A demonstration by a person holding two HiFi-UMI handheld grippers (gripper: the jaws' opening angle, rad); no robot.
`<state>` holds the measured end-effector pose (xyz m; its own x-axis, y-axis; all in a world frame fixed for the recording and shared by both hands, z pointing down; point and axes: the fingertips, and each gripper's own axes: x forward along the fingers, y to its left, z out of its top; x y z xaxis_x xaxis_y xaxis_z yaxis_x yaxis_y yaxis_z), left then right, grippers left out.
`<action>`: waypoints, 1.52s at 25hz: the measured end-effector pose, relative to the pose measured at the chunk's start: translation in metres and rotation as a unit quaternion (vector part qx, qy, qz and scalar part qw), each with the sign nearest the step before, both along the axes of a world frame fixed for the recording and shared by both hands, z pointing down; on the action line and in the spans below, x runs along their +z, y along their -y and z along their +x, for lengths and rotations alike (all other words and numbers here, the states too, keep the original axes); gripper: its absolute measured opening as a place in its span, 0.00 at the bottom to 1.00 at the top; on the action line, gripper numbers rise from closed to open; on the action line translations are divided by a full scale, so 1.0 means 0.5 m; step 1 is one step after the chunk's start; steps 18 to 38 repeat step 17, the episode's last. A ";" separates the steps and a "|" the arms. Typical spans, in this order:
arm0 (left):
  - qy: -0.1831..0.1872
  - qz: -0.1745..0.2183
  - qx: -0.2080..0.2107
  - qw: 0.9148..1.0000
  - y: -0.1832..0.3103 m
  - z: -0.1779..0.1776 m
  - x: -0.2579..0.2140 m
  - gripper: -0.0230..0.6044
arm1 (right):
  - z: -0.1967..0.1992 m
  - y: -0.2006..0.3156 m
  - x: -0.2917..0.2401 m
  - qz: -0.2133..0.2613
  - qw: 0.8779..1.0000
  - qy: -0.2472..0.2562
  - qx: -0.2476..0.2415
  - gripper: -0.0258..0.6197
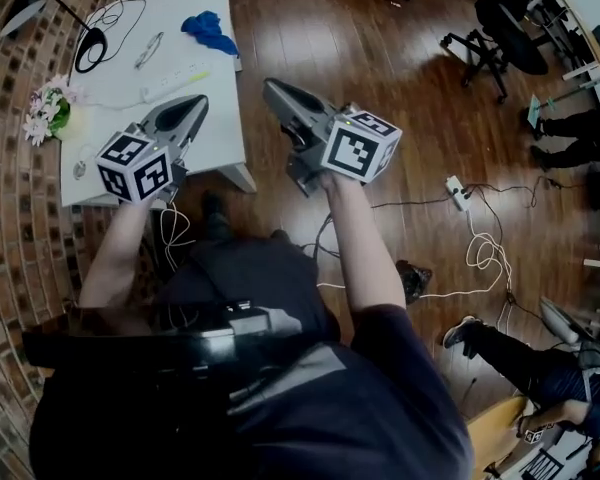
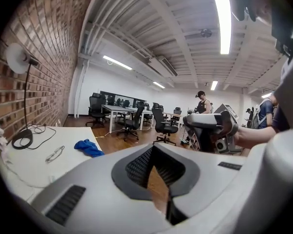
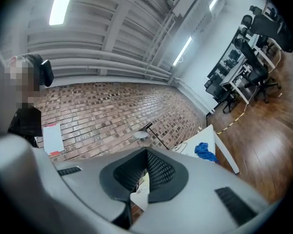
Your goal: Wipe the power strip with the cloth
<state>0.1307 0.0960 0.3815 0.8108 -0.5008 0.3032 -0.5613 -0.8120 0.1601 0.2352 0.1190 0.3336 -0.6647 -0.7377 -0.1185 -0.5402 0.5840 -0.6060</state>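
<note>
Both claws closed, nothing between the jaws of either. I hold the left claw [image 1: 200, 101] over the bench [image 1: 215, 143], tip just short of the power strip [image 1: 170, 81] and not touching it. Right claw [image 1: 270, 86] hangs past the bench edge over the wood floor [image 1: 320, 28], right of the power strip. Blue cloth [image 1: 208, 30] lies bunched beyond the power strip, near the bench's far corner, apart from both claws. Flowers [image 1: 48, 108] sit left of the power strip.
</note>
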 end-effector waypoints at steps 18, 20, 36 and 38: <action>-0.012 -0.023 -0.011 1.000 -0.004 -0.094 0.011 0.02 | -0.165 -0.031 0.027 -0.043 0.994 -0.042 -0.090 0.01; -0.012 -0.023 -0.011 1.000 -0.004 -0.094 0.011 0.02 | -0.165 -0.031 0.027 -0.043 0.994 -0.042 -0.090 0.01; -0.012 -0.023 -0.011 1.000 -0.004 -0.094 0.011 0.02 | -0.165 -0.031 0.027 -0.043 0.994 -0.042 -0.090 0.01; -0.012 -0.023 -0.011 1.000 -0.004 -0.094 0.011 0.02 | -0.165 -0.031 0.027 -0.043 0.994 -0.042 -0.090 0.01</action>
